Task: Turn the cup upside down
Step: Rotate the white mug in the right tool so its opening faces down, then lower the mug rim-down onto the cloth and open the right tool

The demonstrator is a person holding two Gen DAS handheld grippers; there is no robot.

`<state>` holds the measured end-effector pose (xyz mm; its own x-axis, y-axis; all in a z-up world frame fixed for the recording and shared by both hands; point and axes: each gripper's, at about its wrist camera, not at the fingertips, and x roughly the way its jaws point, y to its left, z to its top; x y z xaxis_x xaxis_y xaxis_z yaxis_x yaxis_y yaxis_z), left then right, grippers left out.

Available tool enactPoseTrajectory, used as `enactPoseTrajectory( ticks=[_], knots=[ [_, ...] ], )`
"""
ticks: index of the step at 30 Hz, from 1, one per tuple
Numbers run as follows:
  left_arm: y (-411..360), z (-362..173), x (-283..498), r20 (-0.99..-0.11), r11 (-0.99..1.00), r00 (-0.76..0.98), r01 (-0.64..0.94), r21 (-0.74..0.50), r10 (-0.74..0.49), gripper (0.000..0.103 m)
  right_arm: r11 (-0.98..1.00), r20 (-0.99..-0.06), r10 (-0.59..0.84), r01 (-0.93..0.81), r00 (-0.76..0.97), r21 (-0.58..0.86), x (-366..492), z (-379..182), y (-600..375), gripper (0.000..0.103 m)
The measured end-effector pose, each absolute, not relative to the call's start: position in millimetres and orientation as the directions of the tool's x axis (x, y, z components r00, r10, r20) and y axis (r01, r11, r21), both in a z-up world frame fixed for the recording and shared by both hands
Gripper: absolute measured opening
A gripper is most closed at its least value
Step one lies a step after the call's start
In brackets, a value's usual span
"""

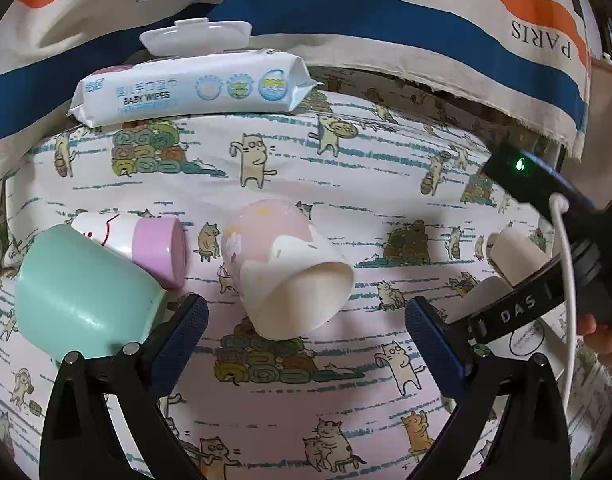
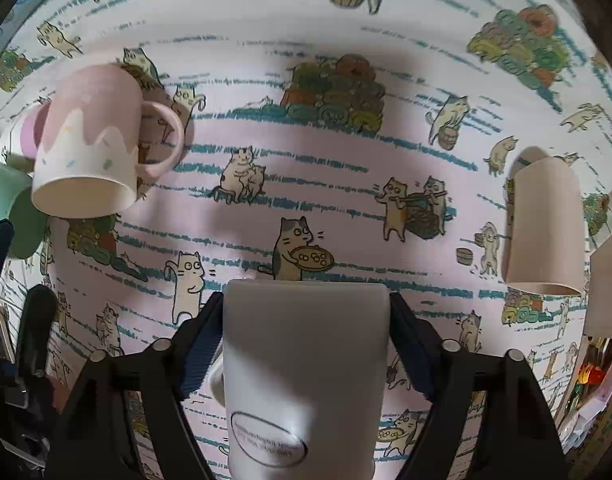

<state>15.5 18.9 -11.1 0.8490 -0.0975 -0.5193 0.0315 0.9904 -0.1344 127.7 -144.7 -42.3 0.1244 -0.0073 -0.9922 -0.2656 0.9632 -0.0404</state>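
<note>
My right gripper (image 2: 306, 320) is shut on a white mug (image 2: 306, 368) with an oval logo, held base-forward above the cat-print tablecloth (image 2: 346, 184). In the left wrist view that mug (image 1: 534, 332) and the right gripper show at the right edge. My left gripper (image 1: 306, 320) is open and empty, just in front of a pink-and-white mug (image 1: 289, 268) that stands mouth-down. The pink mug also shows in the right wrist view (image 2: 89, 140) with its handle to the right.
A mint cup (image 1: 85, 296) stands mouth-down by my left finger, with a pink-capped white bottle (image 1: 145, 244) behind it. A baby wipes pack (image 1: 193, 88) lies at the back against a striped cloth bag (image 1: 346, 12). A beige cup (image 2: 546, 224) stands mouth-down at right.
</note>
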Motion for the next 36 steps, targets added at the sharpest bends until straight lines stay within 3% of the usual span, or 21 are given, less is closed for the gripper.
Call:
enactPoseTrajectory(
  ticks=[5, 13, 14, 19, 21, 36],
  knots=[
    [18.3, -13.0, 19.4, -0.542, 0.986, 0.829, 0.065, -0.153, -0.139, 0.098, 0.961, -0.983, 0.024, -0.274, 0.18, -0.027, 118.0, -34.8, -145.7, 0.079],
    [-11.9, -16.0, 16.1, -0.587, 0.892, 0.674, 0.374, -0.254, -0.449, 0.098, 0.95, -0.907, 0.163, -0.311, 0.387, 0.038, 79.7, 19.7, -154.3, 0.079],
    [-16.6, -16.9, 14.9, -0.59, 0.888, 0.667, 0.386, -0.249, -0.455, 0.097, 0.949, -0.903, 0.171, -0.312, 0.393, 0.044, 78.9, 23.0, -153.3, 0.079],
    [-30.0, -26.7, 14.1, -0.619, 0.874, 0.627, 0.423, -0.24, -0.473, 0.063, 0.942, -0.881, 0.205, -0.33, 0.426, 0.06, 68.9, 30.4, -152.8, 0.079],
    [-30.0, -29.7, 15.6, -0.622, 0.866, 0.611, 0.428, -0.259, -0.489, 0.057, 0.939, -0.866, 0.204, -0.34, 0.457, 0.042, 65.7, 28.9, -154.6, 0.079],
    [-25.9, -31.1, 16.7, -0.612, 0.883, 0.643, 0.401, -0.245, -0.461, 0.055, 0.928, -0.789, 0.232, -0.373, 0.568, 0.004, 57.7, 17.2, -148.3, 0.079]
  ],
)
